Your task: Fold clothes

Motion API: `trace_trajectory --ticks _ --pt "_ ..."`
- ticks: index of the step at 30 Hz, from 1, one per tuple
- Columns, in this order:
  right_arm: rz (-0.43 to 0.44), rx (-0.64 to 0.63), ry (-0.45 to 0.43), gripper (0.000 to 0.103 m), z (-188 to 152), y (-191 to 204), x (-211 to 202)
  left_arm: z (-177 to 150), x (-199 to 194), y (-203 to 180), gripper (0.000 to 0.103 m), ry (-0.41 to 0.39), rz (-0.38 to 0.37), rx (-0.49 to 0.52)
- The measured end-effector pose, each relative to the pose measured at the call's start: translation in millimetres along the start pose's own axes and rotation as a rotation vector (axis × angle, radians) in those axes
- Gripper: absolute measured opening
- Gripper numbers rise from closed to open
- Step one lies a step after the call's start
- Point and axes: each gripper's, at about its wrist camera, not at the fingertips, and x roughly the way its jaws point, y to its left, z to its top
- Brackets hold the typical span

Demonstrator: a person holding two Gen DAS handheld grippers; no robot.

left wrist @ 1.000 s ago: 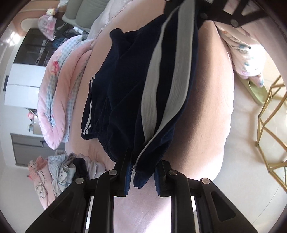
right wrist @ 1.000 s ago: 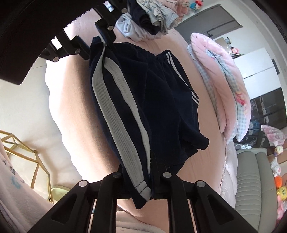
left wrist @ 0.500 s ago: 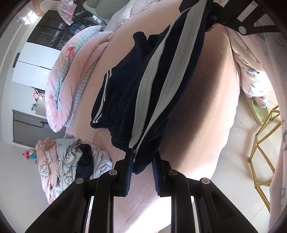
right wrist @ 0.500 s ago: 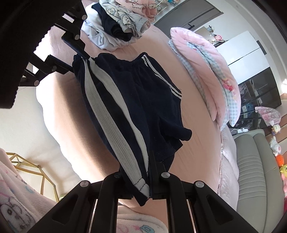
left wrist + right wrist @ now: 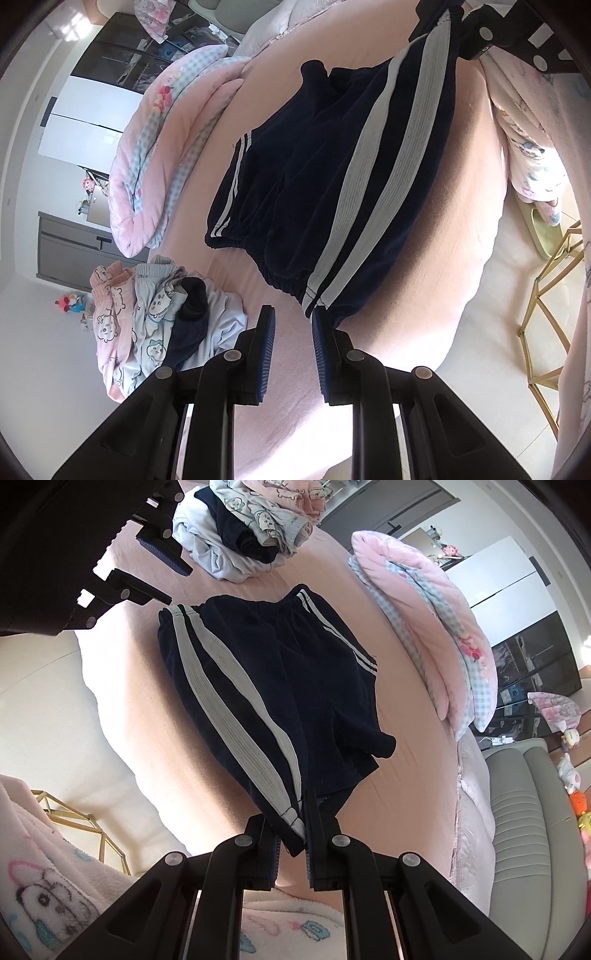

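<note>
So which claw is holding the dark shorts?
The right claw: it pinches the shorts by a striped corner. The left claw gapes, nothing inside.

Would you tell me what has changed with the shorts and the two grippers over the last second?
The navy shorts have slipped out of the left gripper: their waistband corner now lies at one fingertip, with nothing between the fingers. They lie flatter on the pink bed. Unchanged: the right gripper stays shut on the leg hem, and the clothes pile has not moved.

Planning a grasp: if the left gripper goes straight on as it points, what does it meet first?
Most likely the navy shorts, at their elastic waistband just beyond the jaws, though depth is unclear.
</note>
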Motion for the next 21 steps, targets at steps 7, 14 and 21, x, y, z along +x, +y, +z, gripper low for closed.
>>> trace_trajectory --ticks 7,14,21 --pt "0.038 0.062 0.004 0.008 7.3 -19.7 0.6 3.9 9.8 -15.6 0.024 0.042 -0.02 0.049" --pt "0.037 0.048 0.012 0.008 16.4 -26.4 1.3 10.3 12.4 -23.2 0.091 -0.001 0.005 0.074" --pt "0.035 0.056 0.014 0.008 25.4 -33.5 0.5 23.1 25.4 -32.4 0.092 -0.054 0.09 0.126"
